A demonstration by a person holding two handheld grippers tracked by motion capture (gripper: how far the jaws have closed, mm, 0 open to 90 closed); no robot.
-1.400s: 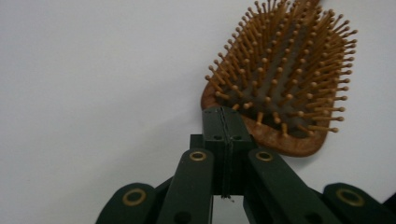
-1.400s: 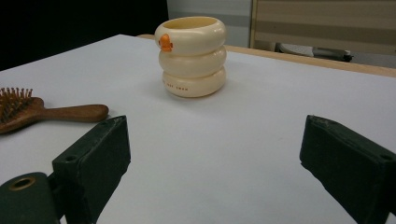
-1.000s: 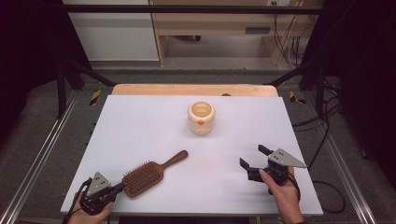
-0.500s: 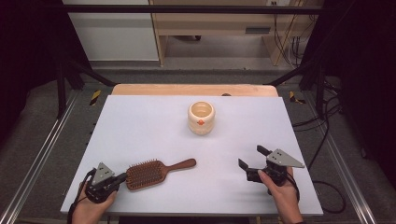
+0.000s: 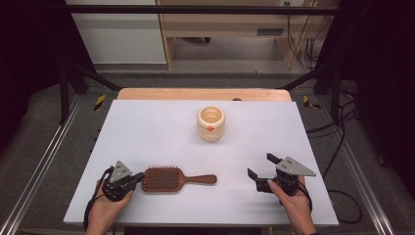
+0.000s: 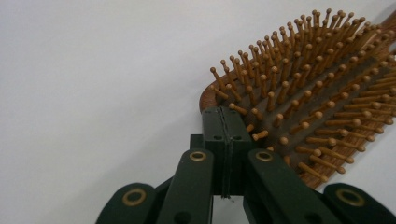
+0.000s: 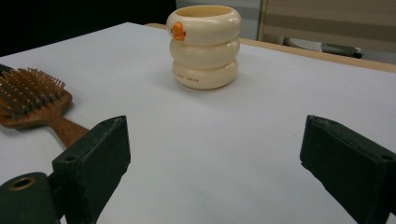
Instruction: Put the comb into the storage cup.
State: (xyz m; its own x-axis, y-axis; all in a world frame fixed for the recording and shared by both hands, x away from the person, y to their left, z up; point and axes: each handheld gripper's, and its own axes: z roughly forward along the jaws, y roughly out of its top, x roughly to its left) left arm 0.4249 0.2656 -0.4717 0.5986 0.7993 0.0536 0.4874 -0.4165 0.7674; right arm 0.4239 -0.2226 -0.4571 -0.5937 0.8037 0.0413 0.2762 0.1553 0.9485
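Observation:
A wooden paddle hairbrush lies bristles up near the table's front left, its handle pointing right. My left gripper is shut, and its closed tips press against the left rim of the brush head. In the left gripper view the joined jaws meet the edge of the hairbrush with nothing held between them. At the front right my right gripper is open and holds nothing. The right gripper view looks between its spread jaws toward a cream ringed cup and the hairbrush.
The cream cup with an orange mark stands upright at the middle back of the white table. A wooden strip runs along the far edge. Metal rails and cables flank the table on both sides.
The hairbrush has swung from a diagonal to lying level, handle pointing right, and slid right as my shut left gripper pushed its head. The right gripper has barely moved.

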